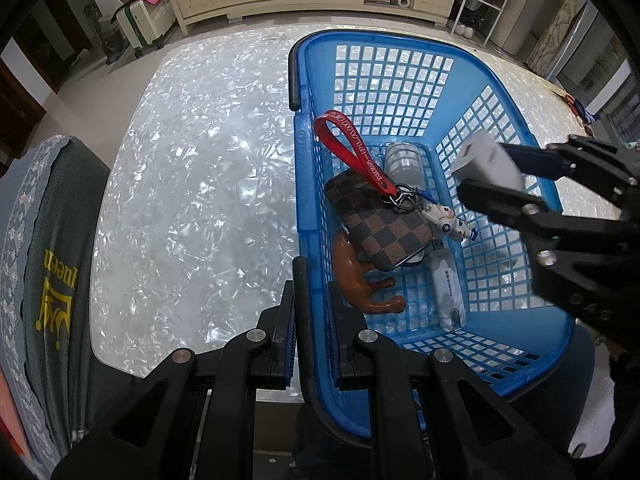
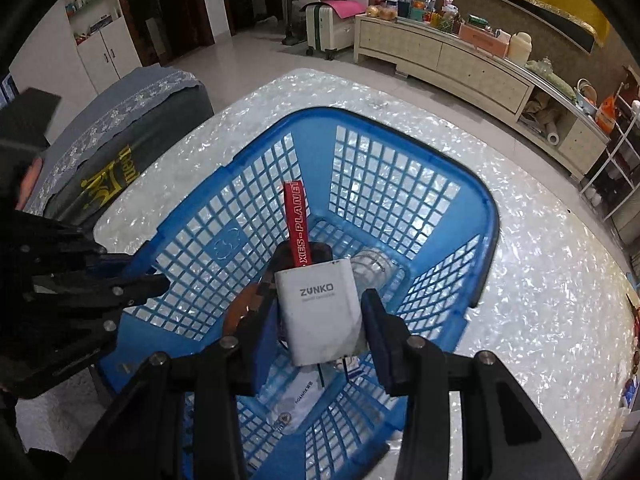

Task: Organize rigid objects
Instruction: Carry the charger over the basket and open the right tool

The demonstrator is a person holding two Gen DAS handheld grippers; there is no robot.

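Now we clamp the left gripper (image 1: pixel 312 320) on the blue basket's (image 2: pixel 486 216) near rim, while our right gripper (image 2: pixel 320 320) pinches the white charger (image 2: pixel 320 312) above the basket's interior.

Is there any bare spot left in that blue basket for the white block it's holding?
Yes: the basket floor by its far wall, beyond the clear bottle, looks bare. Nearer, the checkered wallet, brown toy and white stick crowd it.

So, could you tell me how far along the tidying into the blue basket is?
Done: the checkered wallet, brown toy and white stick already lie in the blue basket. In hand: the right gripper holds a white charger above it, while the left gripper clamps the rim. Left: releasing the charger.
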